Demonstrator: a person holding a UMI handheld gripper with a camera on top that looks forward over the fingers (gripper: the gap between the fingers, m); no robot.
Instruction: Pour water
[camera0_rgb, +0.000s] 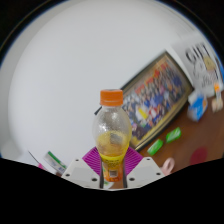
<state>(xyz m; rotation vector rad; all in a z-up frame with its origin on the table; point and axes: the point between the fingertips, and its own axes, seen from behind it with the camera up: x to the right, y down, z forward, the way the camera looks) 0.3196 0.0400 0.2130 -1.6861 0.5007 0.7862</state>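
Here's the bottle (112, 140), orange cap (111, 97) on top, standing upright right between the jaws, a little yellowish liquid sitting low in it. The gripper (113, 172) has its purple pads (93, 160) close on either side of the bottle's lower body, but whether they are actually pressing on it, I cannot tell. The cap looks to be on, and no cup or glass to pour into shows anywhere. Behind, on the desk (190, 135), lie a colourful picture board (160, 98) and a few small green bits (172, 134). So by my reading it's early: at best gripped, the tilt and the pour all remain.
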